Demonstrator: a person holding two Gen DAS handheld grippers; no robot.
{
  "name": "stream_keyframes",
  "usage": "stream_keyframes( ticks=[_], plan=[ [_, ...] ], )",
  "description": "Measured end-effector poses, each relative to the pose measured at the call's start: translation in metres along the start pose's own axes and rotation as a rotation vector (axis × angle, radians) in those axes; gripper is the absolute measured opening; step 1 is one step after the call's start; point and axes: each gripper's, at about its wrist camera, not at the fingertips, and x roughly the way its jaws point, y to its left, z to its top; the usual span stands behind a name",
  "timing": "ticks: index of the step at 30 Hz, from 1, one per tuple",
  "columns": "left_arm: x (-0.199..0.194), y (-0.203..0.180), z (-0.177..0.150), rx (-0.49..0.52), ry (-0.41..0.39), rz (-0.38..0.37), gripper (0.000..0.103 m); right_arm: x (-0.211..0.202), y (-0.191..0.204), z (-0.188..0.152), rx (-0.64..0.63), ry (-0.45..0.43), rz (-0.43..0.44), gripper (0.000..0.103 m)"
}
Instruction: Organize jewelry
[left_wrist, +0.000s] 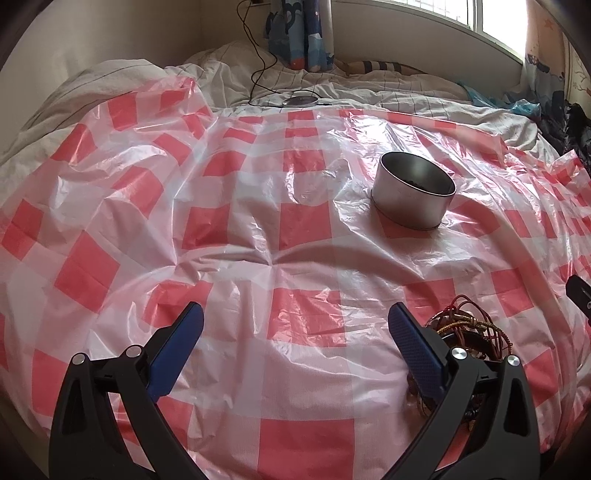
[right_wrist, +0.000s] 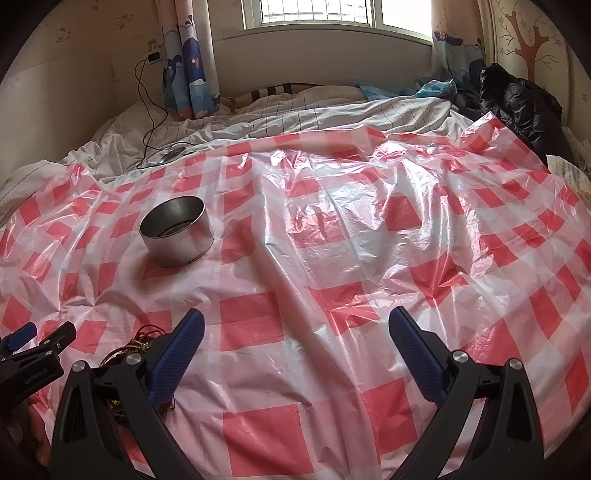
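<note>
A round metal tin (left_wrist: 412, 197) stands open on the red-and-white checked plastic sheet (left_wrist: 258, 229); something small and dark lies in its bottom. It also shows in the right wrist view (right_wrist: 177, 232). A tangle of red cord and gold-coloured bracelets (left_wrist: 465, 328) lies just right of my left gripper's right finger, partly hidden behind it. In the right wrist view the same pile (right_wrist: 129, 349) sits behind my right gripper's left finger. My left gripper (left_wrist: 295, 325) is open and empty above the sheet. My right gripper (right_wrist: 295, 328) is open and empty.
The sheet covers a rumpled white duvet (right_wrist: 295, 114) on a bed. A black cable and round charger puck (left_wrist: 301, 100) lie at the far edge. Dark clothing (right_wrist: 517, 103) is piled at far right. My left gripper's body (right_wrist: 33, 354) shows at the right wrist view's left edge.
</note>
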Motion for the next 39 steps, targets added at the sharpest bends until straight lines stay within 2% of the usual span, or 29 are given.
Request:
stream_keyframes(
  ticks=[39],
  plan=[
    [0.000,-0.011,-0.006,0.007,0.002,-0.017,0.097,-0.003,0.013,-0.001,-0.073,-0.008,-0.009,0.096]
  ],
)
